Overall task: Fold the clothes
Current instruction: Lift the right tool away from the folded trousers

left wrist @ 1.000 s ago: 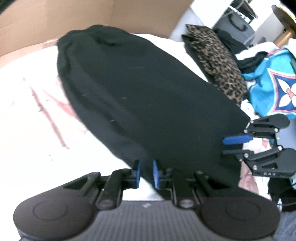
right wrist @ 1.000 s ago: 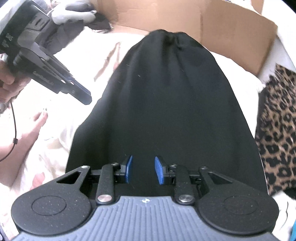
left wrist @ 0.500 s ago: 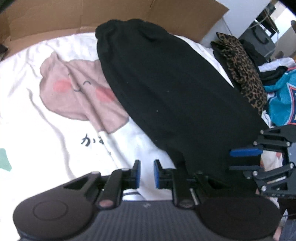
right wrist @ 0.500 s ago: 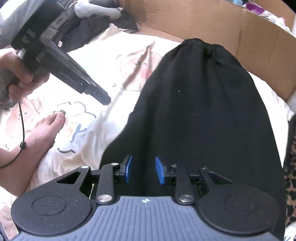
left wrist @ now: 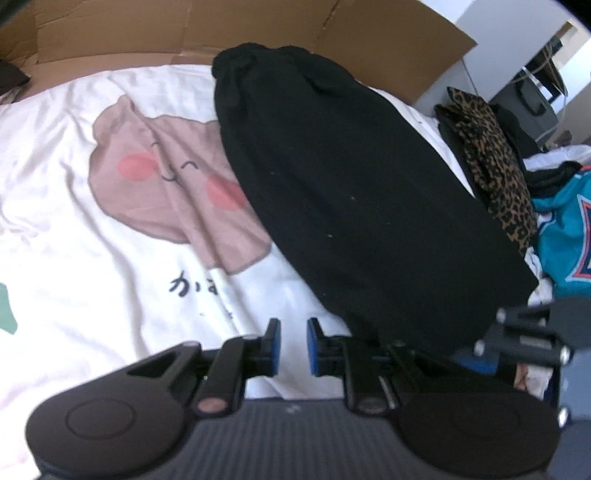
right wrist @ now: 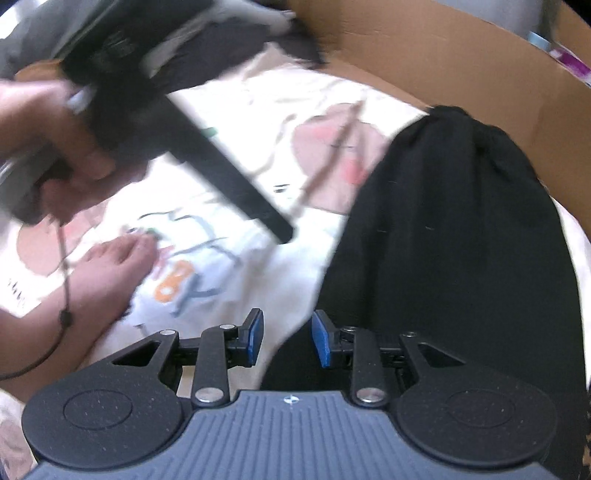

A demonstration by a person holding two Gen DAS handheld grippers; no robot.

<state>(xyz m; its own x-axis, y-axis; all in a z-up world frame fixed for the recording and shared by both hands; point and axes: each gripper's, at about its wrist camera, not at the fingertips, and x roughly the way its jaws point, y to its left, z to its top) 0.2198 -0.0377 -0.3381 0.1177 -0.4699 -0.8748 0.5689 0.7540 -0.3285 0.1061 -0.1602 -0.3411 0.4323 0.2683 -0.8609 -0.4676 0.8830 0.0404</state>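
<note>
while a black garment (left wrist: 354,206) lies lengthwise on a white printed sheet (left wrist: 74,236), its gathered end toward a brown cardboard wall (left wrist: 155,33), both handheld grippers hang just above the bed at its near end. seen from the left wrist camera, the left gripper (left wrist: 292,347) has its blue pads a narrow gap apart with nothing between them, poised over bare sheet just beside the garment's near left edge, below a pink cartoon face (left wrist: 173,177) that the cloth partly covers. seen from the right wrist camera, the right gripper (right wrist: 287,339) stands with a wider gap and nothing clamped; its jaws straddle the line where the garment's left edge meets the sheet, the right pad over black cloth, the left over white. whether either gripper touches the fabric cannot be told. in that same view a person's hand (right wrist: 62,147) grips the left tool's handle, blurred, and a bare foot (right wrist: 110,273) rests on the sheet at left. off to the garment's right in the left view lie a leopard-print piece (left wrist: 491,162) and a teal garment (left wrist: 569,243).
</note>
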